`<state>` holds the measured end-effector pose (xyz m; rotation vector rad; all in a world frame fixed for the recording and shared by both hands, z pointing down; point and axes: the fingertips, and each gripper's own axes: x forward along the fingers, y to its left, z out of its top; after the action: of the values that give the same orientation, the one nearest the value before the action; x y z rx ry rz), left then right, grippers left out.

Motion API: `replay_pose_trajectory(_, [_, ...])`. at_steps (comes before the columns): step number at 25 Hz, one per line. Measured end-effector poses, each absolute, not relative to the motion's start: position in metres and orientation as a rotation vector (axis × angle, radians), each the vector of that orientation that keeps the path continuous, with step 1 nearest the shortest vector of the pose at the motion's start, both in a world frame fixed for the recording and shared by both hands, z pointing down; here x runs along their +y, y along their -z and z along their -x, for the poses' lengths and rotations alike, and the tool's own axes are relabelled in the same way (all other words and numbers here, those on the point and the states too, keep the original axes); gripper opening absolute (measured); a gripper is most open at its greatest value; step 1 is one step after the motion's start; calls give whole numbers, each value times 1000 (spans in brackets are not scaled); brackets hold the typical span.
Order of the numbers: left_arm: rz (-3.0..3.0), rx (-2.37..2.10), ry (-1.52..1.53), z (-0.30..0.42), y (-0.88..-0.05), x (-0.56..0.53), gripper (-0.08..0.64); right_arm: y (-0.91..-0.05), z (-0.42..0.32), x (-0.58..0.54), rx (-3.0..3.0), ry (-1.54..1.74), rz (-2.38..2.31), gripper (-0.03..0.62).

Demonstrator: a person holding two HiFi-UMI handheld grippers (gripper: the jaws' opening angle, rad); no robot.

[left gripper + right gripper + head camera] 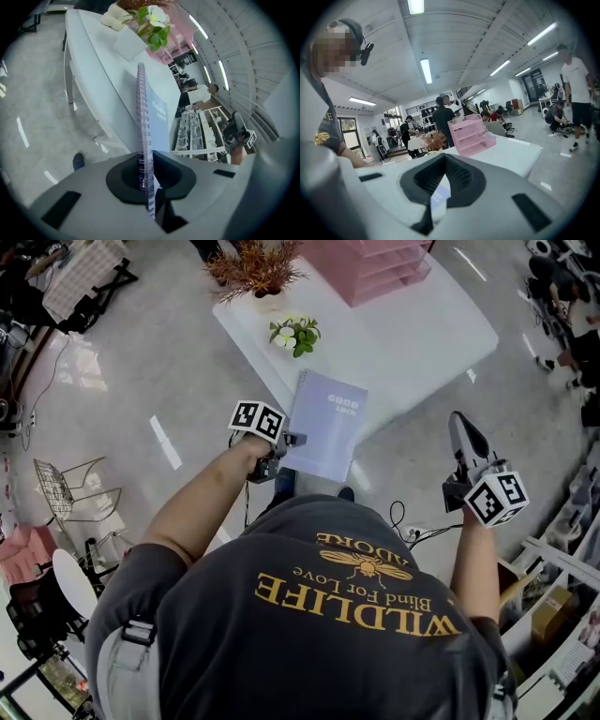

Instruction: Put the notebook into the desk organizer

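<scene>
The notebook (328, 423) is thin and light, with soft pages and a wire spiral (143, 108) down one long side. It sits at the near edge of the white bench (412, 334), and its lower part sticks out past that edge.

The left gripper (284, 442) has its fingers pinched shut on the spiral side, close to the lower corner. That looks like a good place to hold, because the wire is the stiffest part and gives the fingers something to catch on. The cover looks smooth and could slip. Held at just one corner, the far end will likely droop and swing, and the pages may flop open. It should not break, but a page could bend.

The right gripper (466, 432) is off to the side, away from the bench. Its fingers are together with nothing in them.

The pink desk organizer (370, 268) stands at the far edge of the bench, well apart from the notebook. A small flower pot (295, 334) sits between them, near the left edge, so the floppy end could bump it.
</scene>
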<state>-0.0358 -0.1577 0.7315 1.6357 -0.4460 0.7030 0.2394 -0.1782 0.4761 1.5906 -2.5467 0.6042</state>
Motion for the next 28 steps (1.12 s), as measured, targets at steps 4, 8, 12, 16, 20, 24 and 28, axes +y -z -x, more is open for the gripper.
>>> replay_pose_trajectory(4, [-1671,-436,-612,25,-695,-155,31,-467,-253,-181,-2586,-577,-1589,0])
replay_pose_trajectory(8, [-1765,-443,-557,5,-652,-159,31,-451,-269,-184,-2628,-525,-1573,0])
replay_pose_trajectory(12, [-1822,-470,-475,-18,-608,-165,31,-438,-287,-181,-2651,-494,-1550,0])
replay_pose_trajectory(16, [-1919,-509,-382,-40,-549,-199,31,-422,-302,-193,-2688,-444,-1517,0])
replay_pose_trajectory(20, [-2015,-526,-263,-56,-479,-241,31,-409,-309,-209,-2708,-405,-1505,0])
replay_pose_trajectory(24, [-2110,-533,-182,-63,-417,-295,31,-398,-304,-241,-2715,-377,-1518,0])
replay_pose_trajectory(28, [-2169,-535,-113,-57,-377,-356,31,-383,-283,-286,-2702,-344,-1544,0])
